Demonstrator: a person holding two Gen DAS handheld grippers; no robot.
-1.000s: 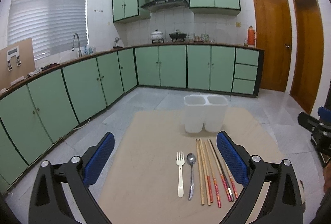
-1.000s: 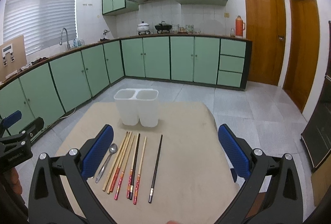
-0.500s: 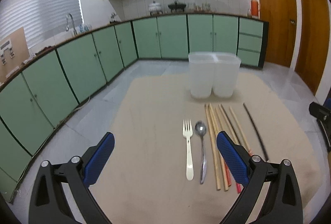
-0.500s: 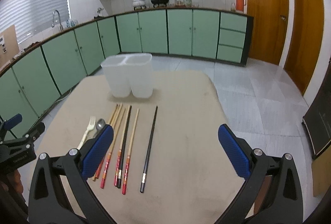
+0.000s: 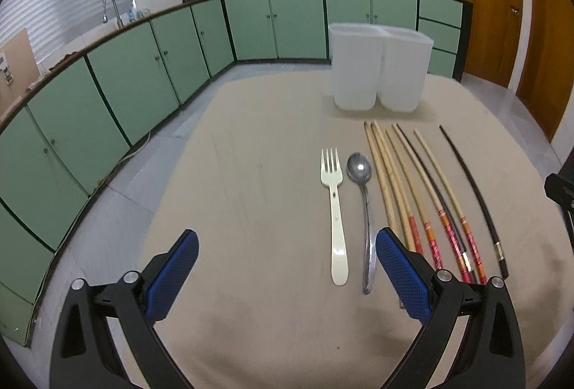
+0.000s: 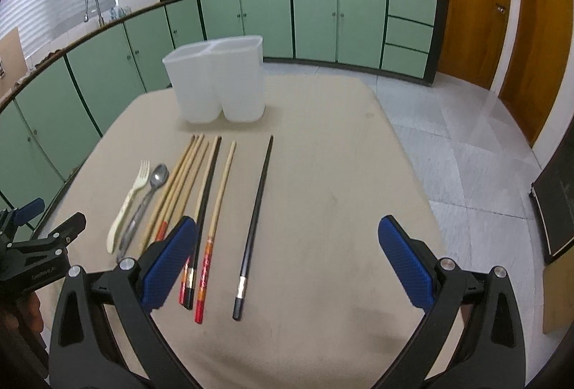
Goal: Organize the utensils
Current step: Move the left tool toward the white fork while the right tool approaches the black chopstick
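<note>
both grippers gape wide, empty; the black chopstick [image 6: 256, 218] looks light, stiff, slippery: best pinched mid-shaft.

Only one bit of text shows: small pale lettering on the black body of the left hand-held gripper [image 6: 43, 245], seen at the lower left edge of the right wrist view. Too small and blurred to read. Nothing readable on the white two-compartment holder [image 6: 215, 80], the chopsticks [image 6: 206, 245] or the cabinets [image 6: 315, 19]. No other labels, brands or numbers readable.
</note>
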